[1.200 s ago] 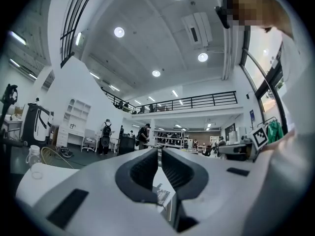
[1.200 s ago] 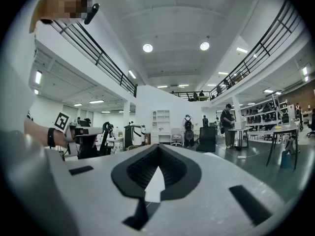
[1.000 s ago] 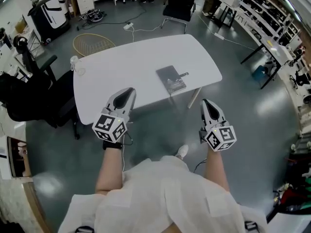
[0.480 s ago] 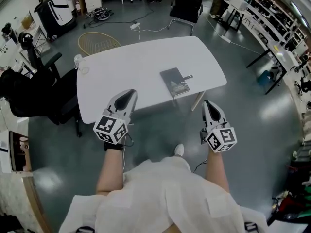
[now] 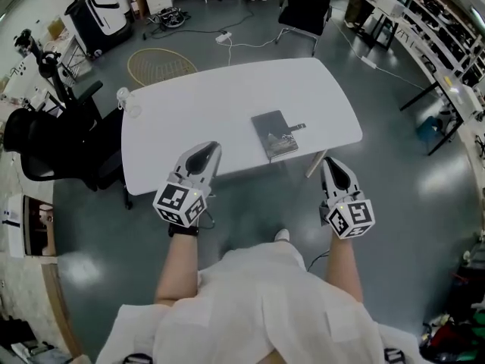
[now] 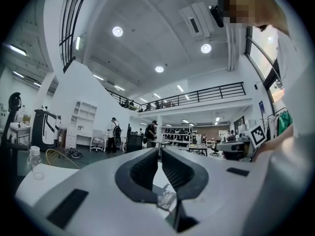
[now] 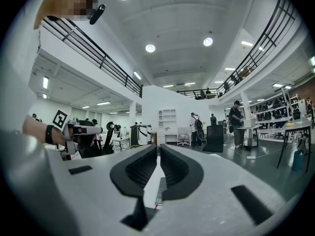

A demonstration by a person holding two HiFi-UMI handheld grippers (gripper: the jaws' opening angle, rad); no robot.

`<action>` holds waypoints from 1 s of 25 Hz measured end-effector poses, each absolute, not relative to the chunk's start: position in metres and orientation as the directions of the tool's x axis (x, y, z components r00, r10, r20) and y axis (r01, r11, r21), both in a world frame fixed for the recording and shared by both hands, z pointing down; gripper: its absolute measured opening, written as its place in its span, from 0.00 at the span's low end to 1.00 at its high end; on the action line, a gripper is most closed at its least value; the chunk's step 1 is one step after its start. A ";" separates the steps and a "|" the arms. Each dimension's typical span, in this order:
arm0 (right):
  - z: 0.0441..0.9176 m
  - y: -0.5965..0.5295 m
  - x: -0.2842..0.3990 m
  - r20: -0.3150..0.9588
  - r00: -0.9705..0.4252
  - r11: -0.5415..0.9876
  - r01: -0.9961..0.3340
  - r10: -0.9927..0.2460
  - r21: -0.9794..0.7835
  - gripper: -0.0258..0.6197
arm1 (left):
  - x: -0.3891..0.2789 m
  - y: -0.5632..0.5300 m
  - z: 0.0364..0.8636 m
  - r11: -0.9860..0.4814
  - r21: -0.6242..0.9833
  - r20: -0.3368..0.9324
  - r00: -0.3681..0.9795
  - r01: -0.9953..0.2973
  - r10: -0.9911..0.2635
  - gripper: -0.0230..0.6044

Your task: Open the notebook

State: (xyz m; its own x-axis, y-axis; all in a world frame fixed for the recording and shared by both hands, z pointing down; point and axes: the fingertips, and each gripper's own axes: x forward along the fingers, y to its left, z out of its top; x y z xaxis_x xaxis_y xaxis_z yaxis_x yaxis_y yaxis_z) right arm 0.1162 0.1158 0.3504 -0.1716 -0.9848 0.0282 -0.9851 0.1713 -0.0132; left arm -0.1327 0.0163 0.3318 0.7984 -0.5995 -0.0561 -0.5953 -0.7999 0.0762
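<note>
White table [image 5: 212, 105]: one notebook [image 5: 273, 134], one bottle [image 5: 126, 101].

Both grippers have been carried toward 12 o'clock, nearer the table [image 5: 189, 116]. The right gripper [image 5: 333, 165] has been brought just beside the table's near right corner. Its jaws have just been opened to a narrow slit, with nothing between them. In the head view, table and notebook [image 5: 274, 135] are shifted toward 5 o'clock.
</note>
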 end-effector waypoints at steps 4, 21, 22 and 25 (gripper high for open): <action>0.354 0.085 0.149 0.037 -0.213 0.213 -0.977 -0.976 0.006 0.09 | -0.100 -0.005 0.331 -0.778 0.068 -0.056 0.776 -0.625 -0.628 0.07; 0.352 0.017 0.252 0.101 -0.410 0.419 -0.904 -0.906 0.082 0.10 | -0.002 -0.025 0.339 -0.630 0.097 -0.039 0.629 -0.771 -0.776 0.07; 0.353 0.014 0.254 0.102 -0.414 0.422 -0.903 -0.905 0.081 0.10 | -0.002 -0.027 0.341 -0.620 0.099 -0.034 0.620 -0.779 -0.784 0.07; 0.357 0.000 0.258 0.100 -0.422 0.430 -0.900 -0.901 0.075 0.10 | -0.005 -0.038 0.341 -0.596 0.095 -0.029 0.596 -0.798 -0.802 0.07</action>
State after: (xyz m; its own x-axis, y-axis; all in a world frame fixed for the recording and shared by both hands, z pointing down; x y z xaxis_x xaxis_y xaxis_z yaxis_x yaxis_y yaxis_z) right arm 0.2579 -0.0001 0.3569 -0.4221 -0.9010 0.1002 -0.8998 0.4299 0.0750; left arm -0.0050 -0.0379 0.3414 0.5960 -0.8025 -0.0294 -0.7975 -0.5958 0.0948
